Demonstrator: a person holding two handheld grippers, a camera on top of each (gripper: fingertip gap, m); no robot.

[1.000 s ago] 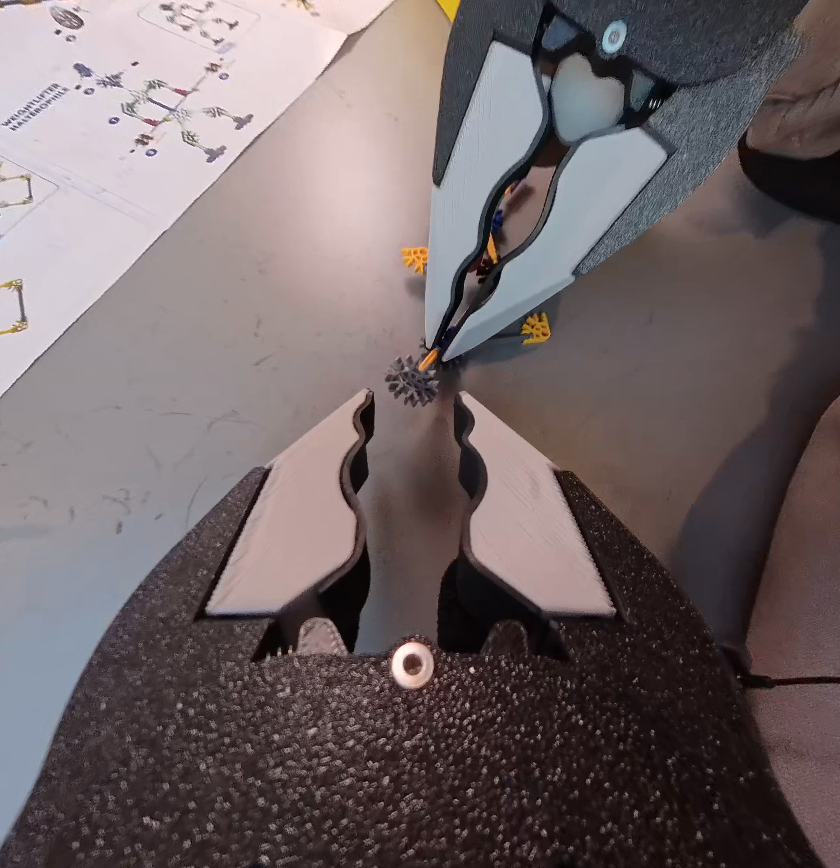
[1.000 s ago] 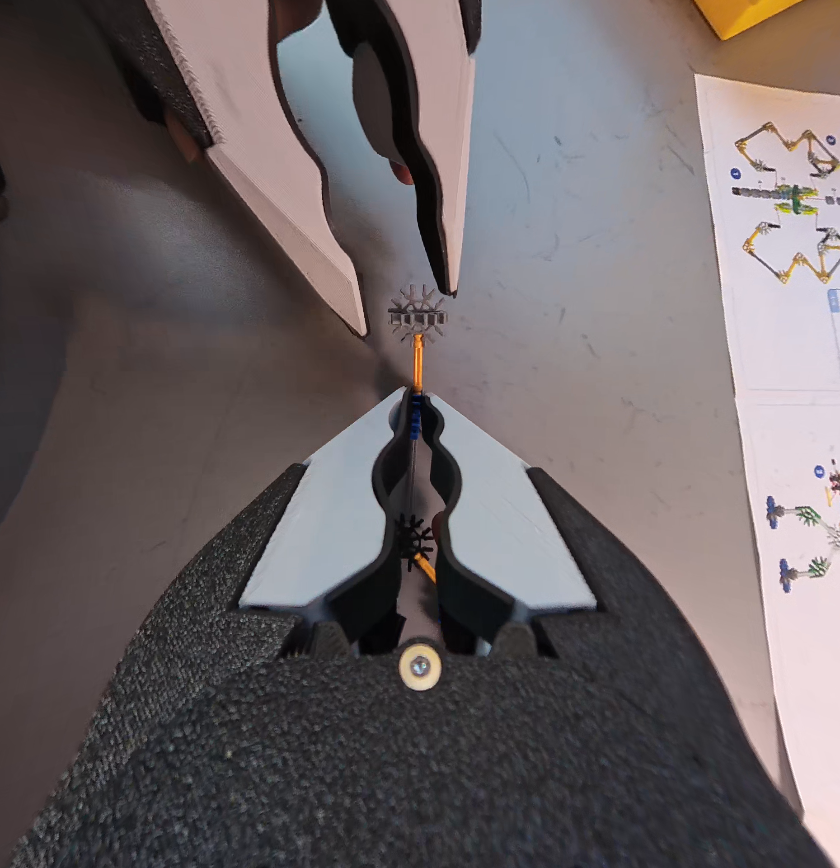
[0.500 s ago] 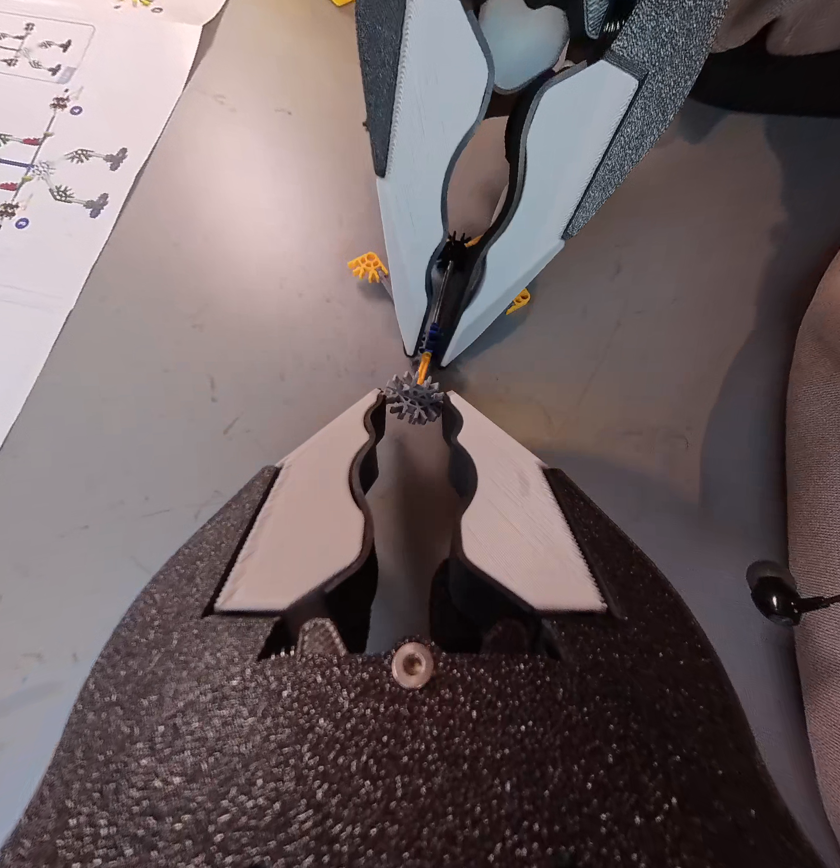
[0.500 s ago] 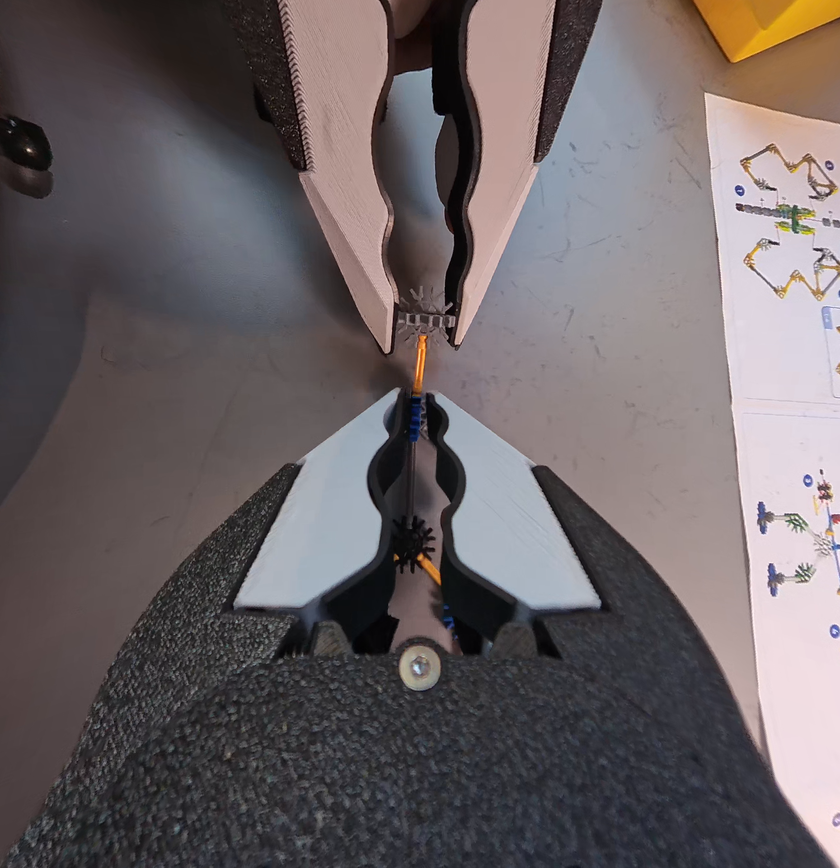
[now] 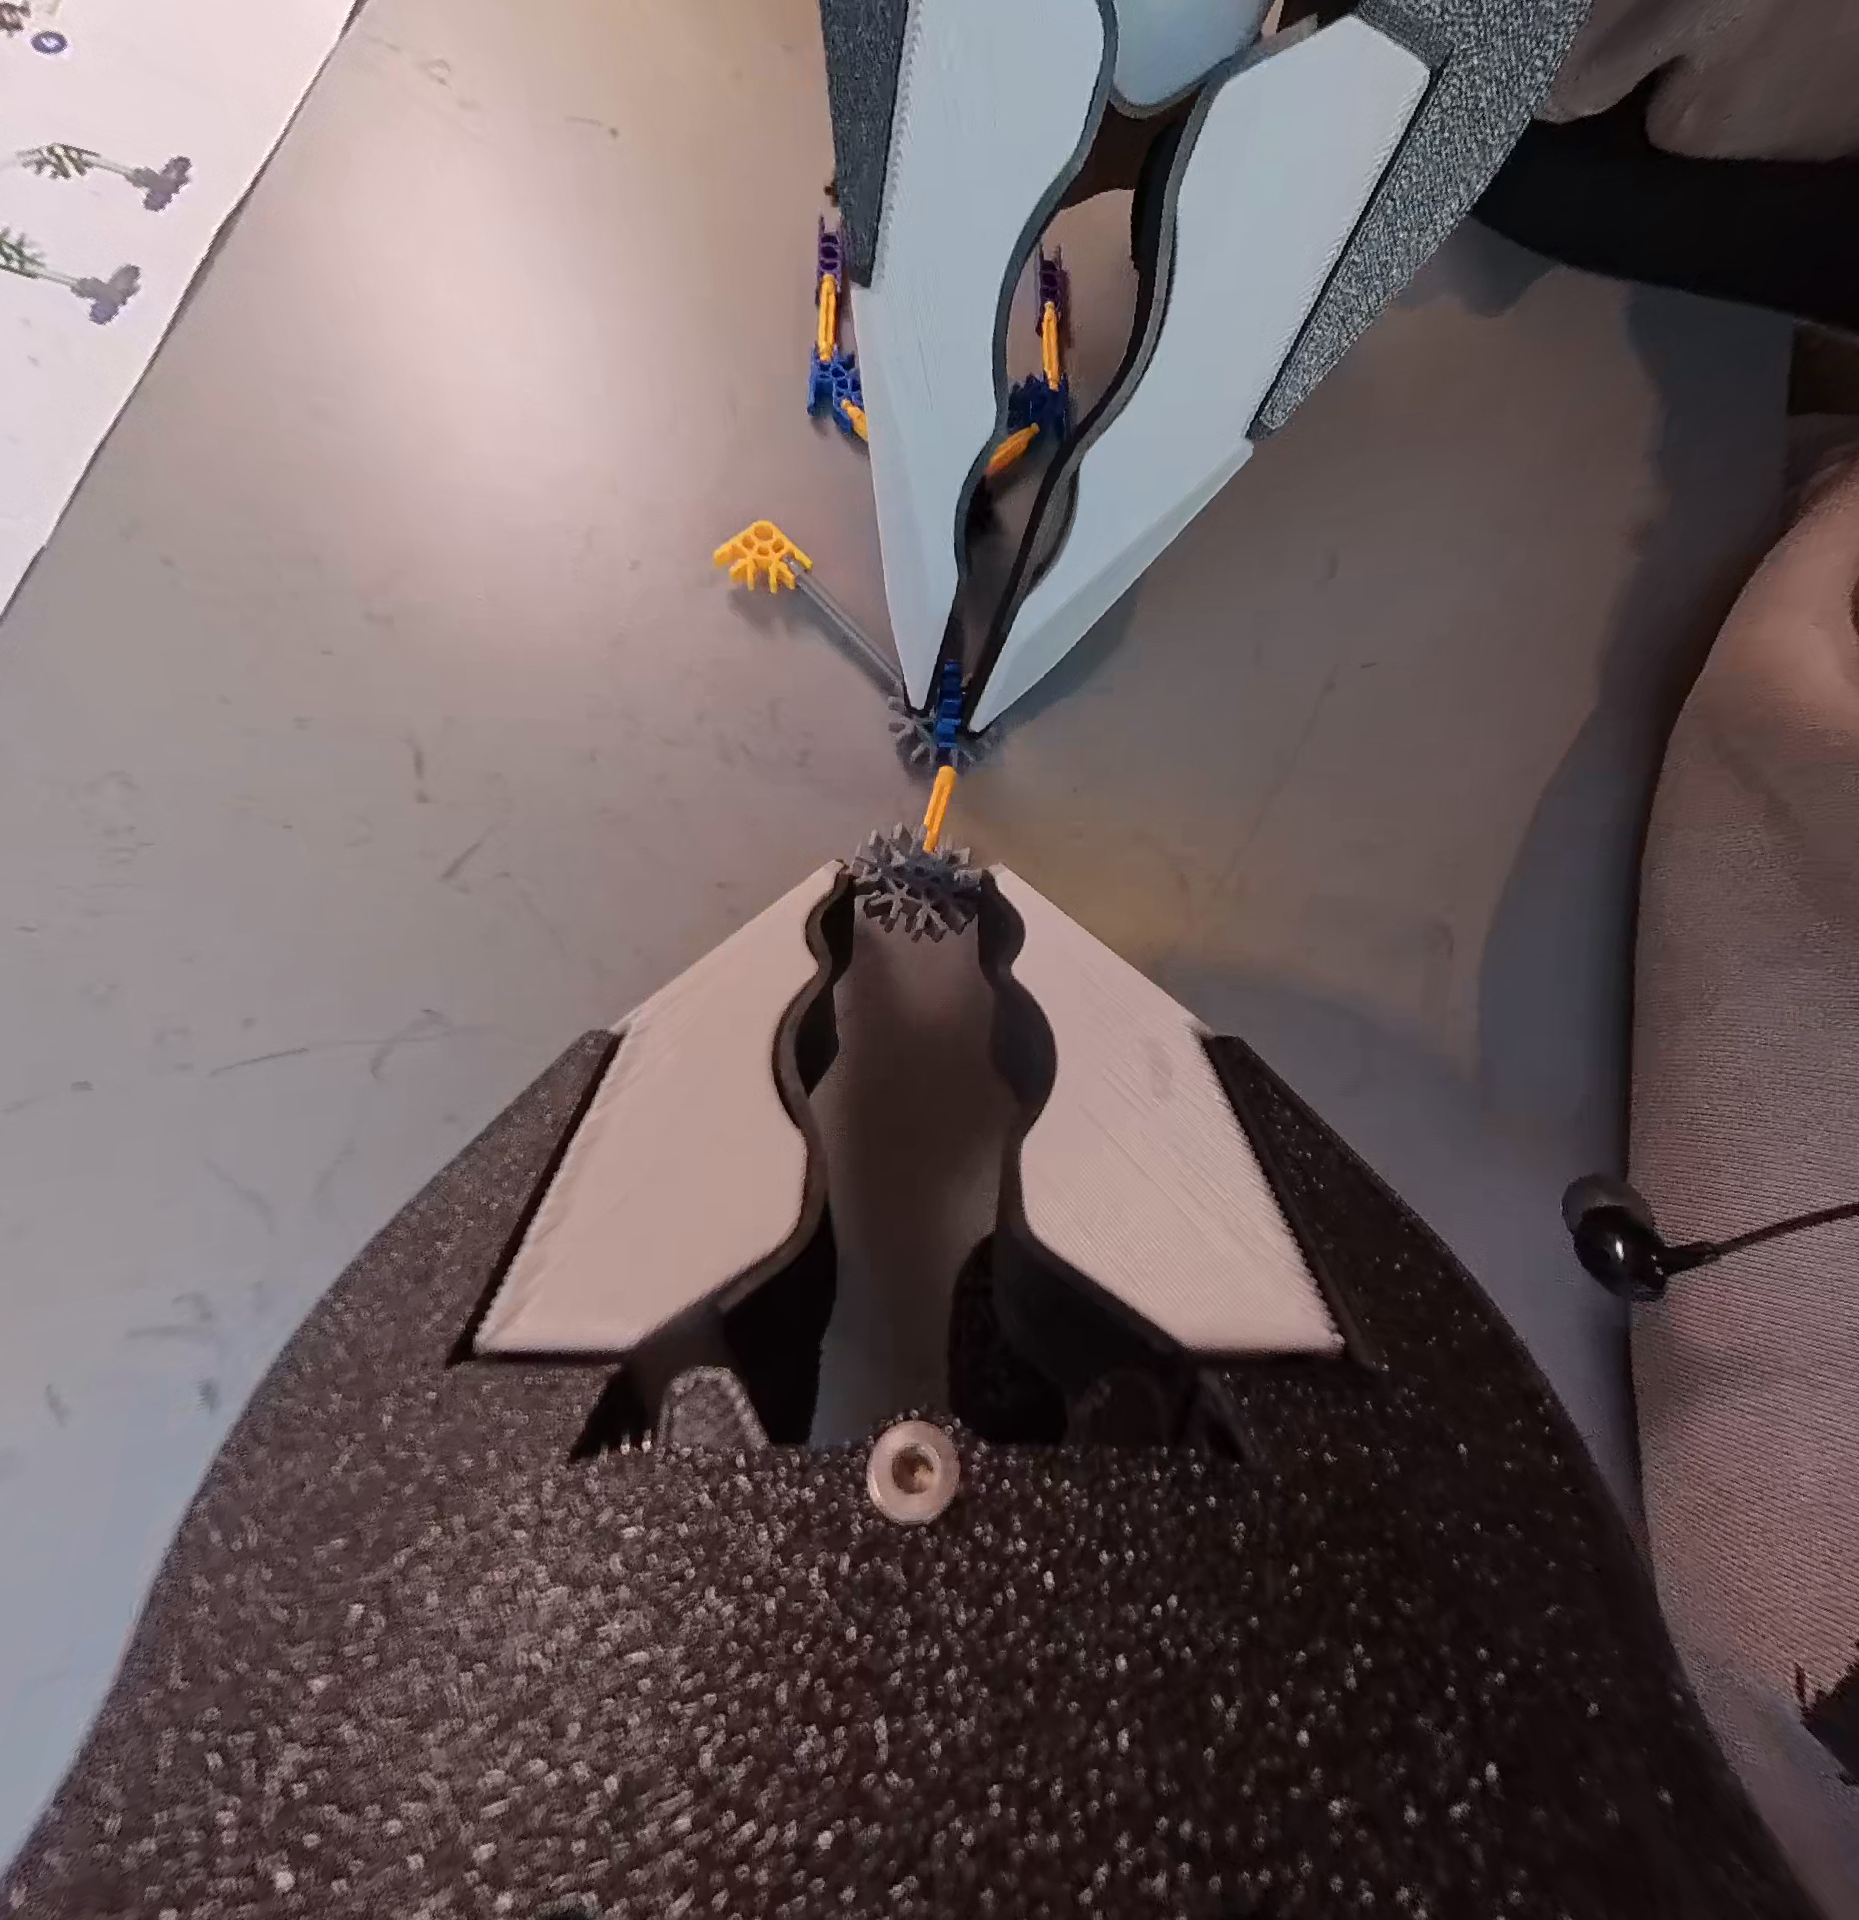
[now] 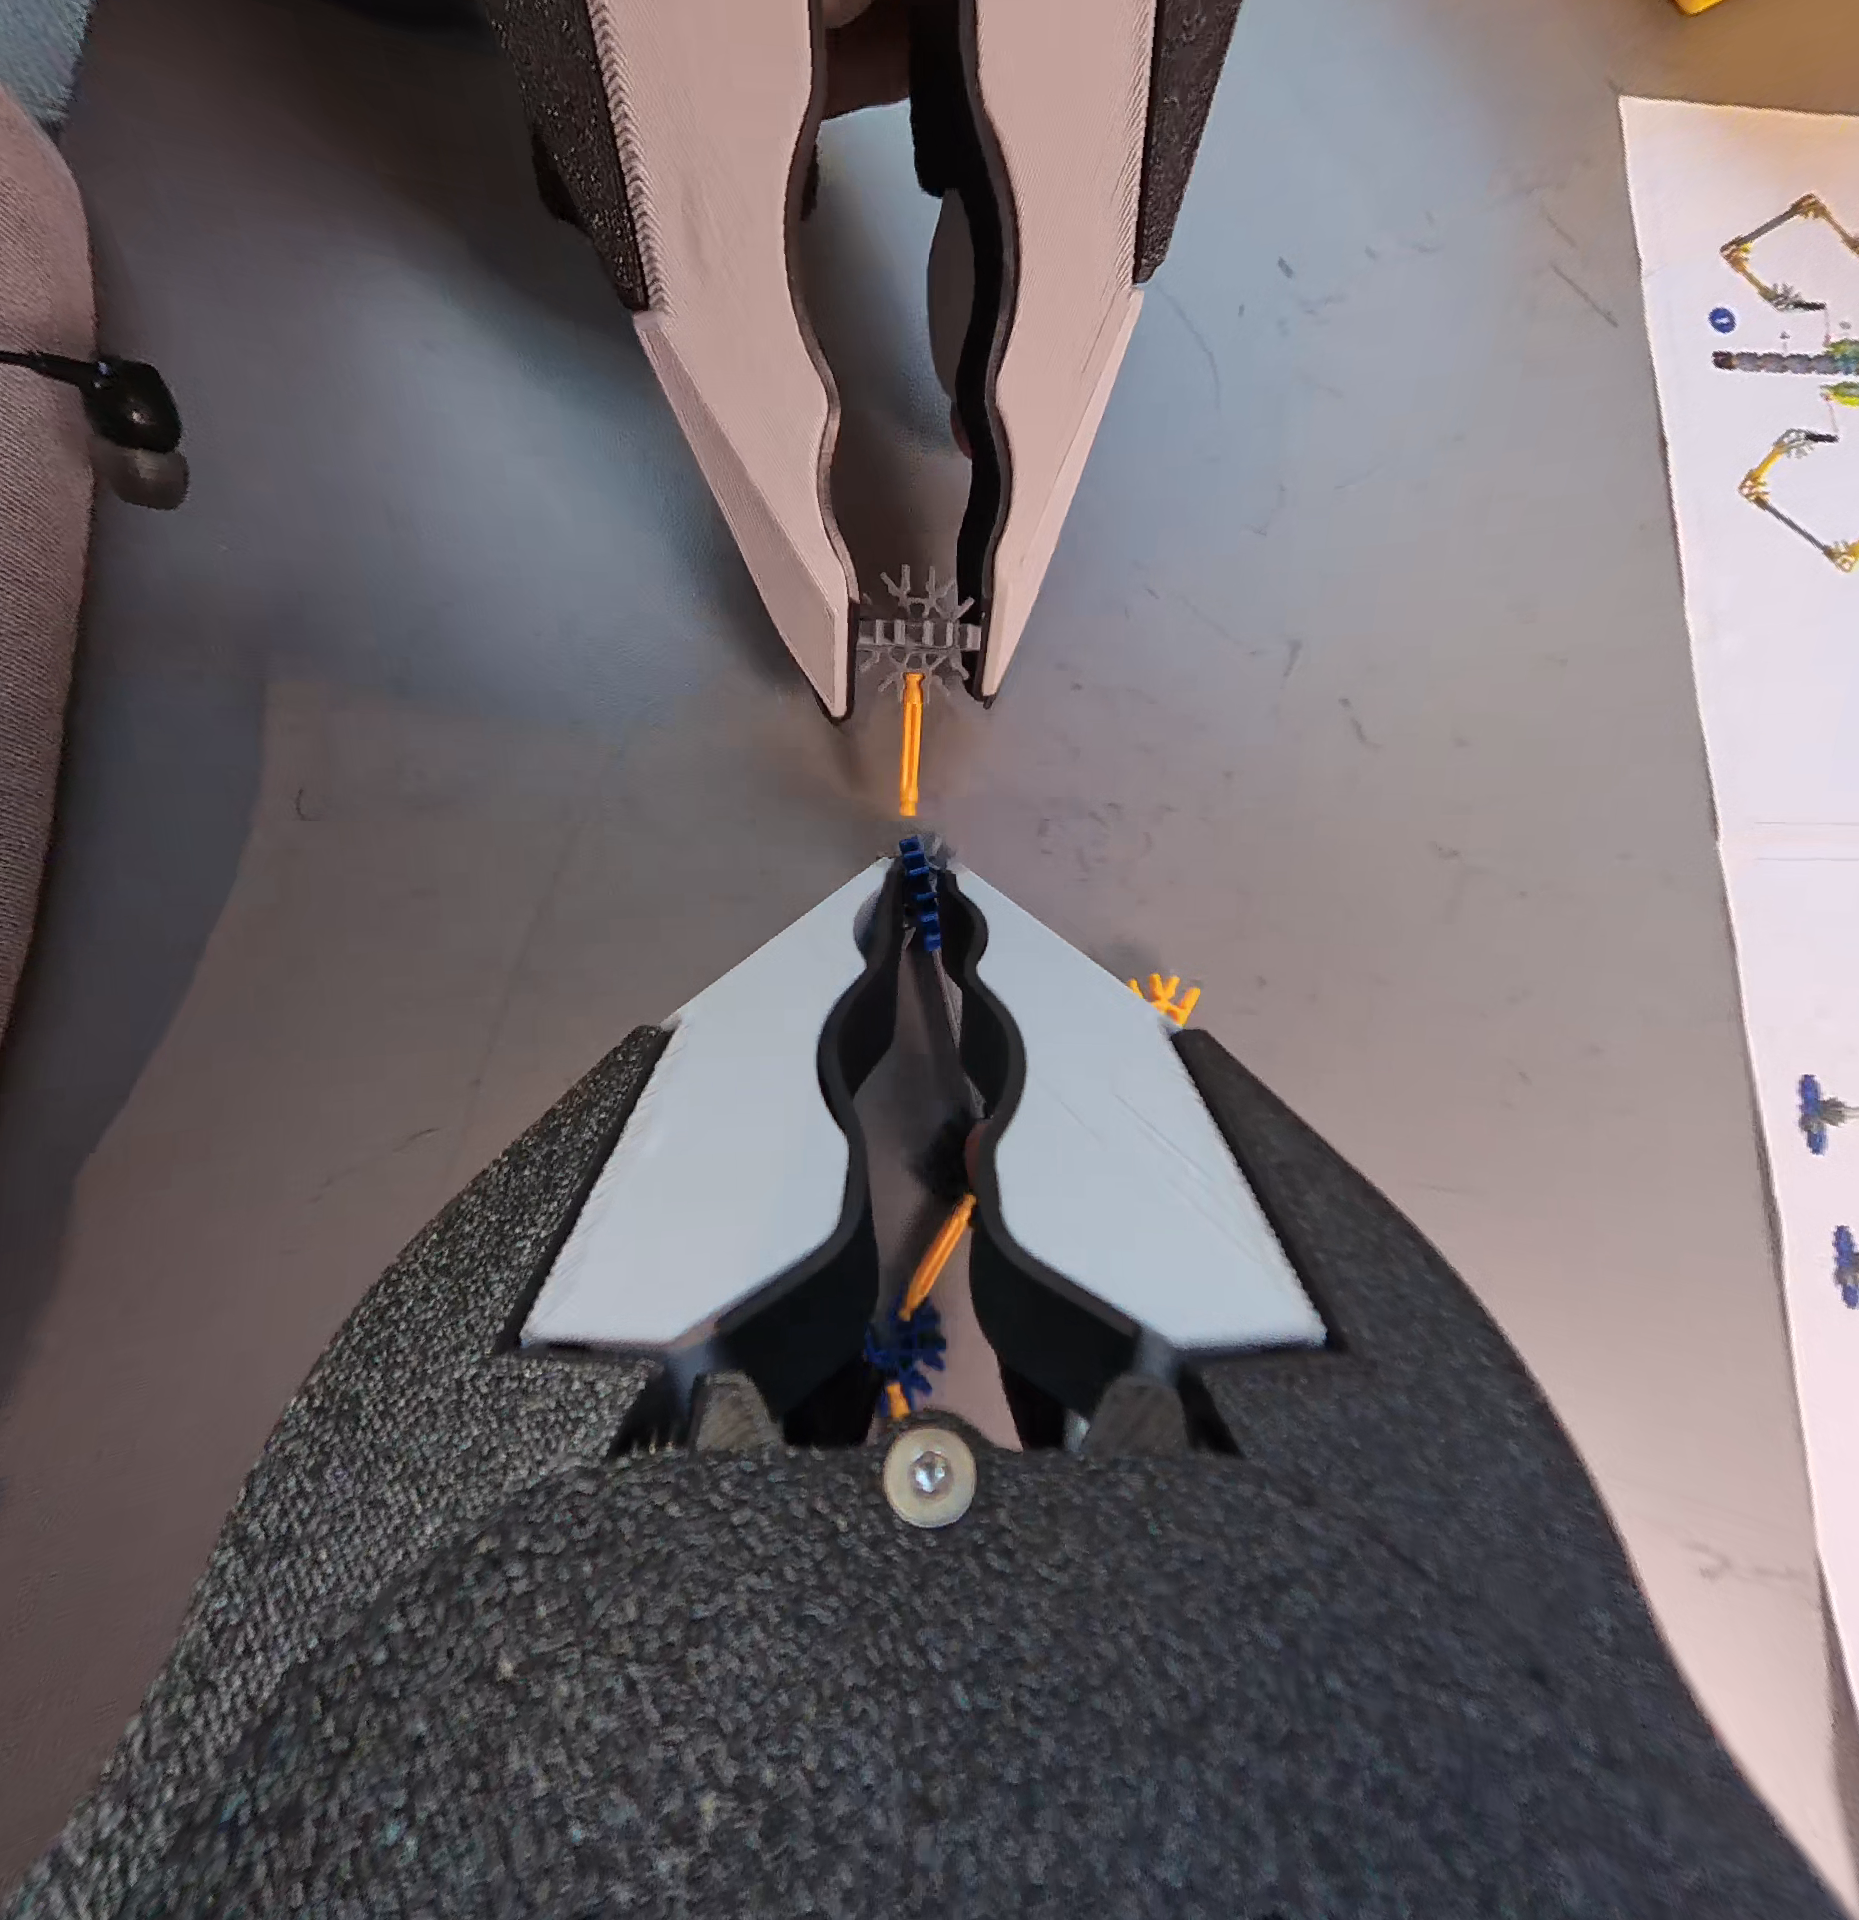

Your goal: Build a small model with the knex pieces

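In the left wrist view, the left gripper (image 5: pixel 917 883) is reaching up from the bottom of the frame, its two pale fingers clamping the sides of a grey snowflake-shaped connector (image 5: pixel 917 891) at centre frame. A short orange rod (image 5: pixel 938 808) is sticking out of that connector toward the upper middle, its far end stopping just short of the right gripper (image 5: pixel 944 717), which is pointing down from the top of the frame. That gripper's tips are pressing together on a blue connector (image 5: pixel 946 707), with another grey connector (image 5: pixel 912 732) showing just behind it. A yellow connector (image 5: pixel 761 554) on a thin grey rod is lying on the grey table (image 5: pixel 385 727) left of those tips, and blue, orange and purple pieces (image 5: pixel 831 343) are sitting higher up beside the finger. A white instruction sheet (image 5: pixel 94 208) is filling the upper left corner. In the right wrist view, the right gripper (image 6: pixel 920 868) is closing on the blue connector (image 6: pixel 917 878) at centre frame, with more of the assembly, an orange rod and a blue piece (image 6: pixel 904 1345), trailing back between its fingers. The left gripper (image 6: pixel 909 686) is hanging from the top, squeezing the grey snowflake-shaped connector (image 6: pixel 917 634), the short orange rod (image 6: pixel 909 743) pointing down from it. A small gap is separating rod and blue connector. The instruction sheet (image 6: pixel 1787 727) is lying along the right edge.
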